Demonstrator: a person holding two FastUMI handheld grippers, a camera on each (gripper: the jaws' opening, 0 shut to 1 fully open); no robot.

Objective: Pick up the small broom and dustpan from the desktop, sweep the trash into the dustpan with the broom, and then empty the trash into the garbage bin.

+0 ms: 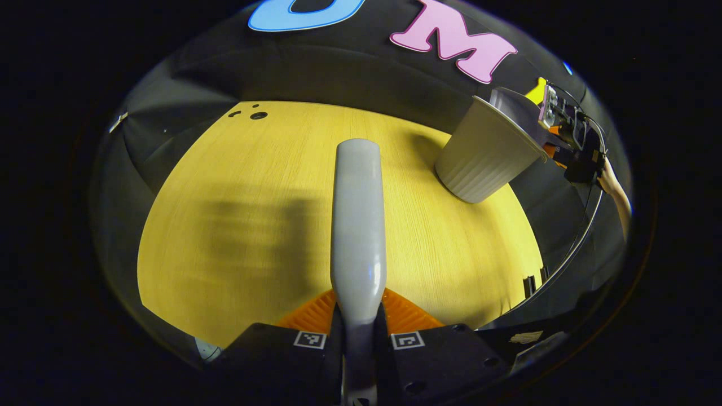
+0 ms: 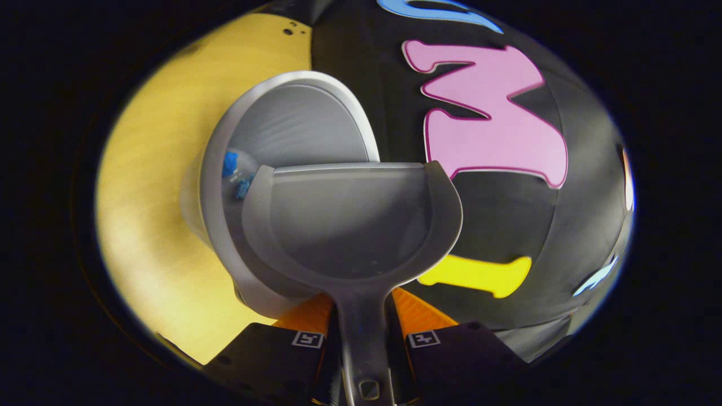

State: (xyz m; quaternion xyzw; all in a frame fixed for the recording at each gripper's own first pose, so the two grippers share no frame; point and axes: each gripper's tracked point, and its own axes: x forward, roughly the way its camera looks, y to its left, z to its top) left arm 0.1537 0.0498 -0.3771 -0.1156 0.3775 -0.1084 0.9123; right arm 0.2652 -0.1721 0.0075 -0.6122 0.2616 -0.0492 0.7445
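- We've got a pale grey plastic broom handle (image 1: 357, 225) over a yellow wood-grain desktop (image 1: 237, 225).
- Ribbed off-white plastic garbage bin (image 1: 485, 160), grey inside.
- Plain grey plastic dustpan (image 2: 347, 225).
- Blue trash bits (image 2: 230, 163) in the bin.

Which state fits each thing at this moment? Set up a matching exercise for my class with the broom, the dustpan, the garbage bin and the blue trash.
Things:
1. broom
2. dustpan
3. garbage bin
4. blue trash

States:
A. lies inside the bin
B. stands on the yellow desktop
C. handle clamped in the left gripper, above the desktop
D. held by the right gripper, tipped over the bin's mouth

Pairs: 1-C, 2-D, 3-B, 4-A
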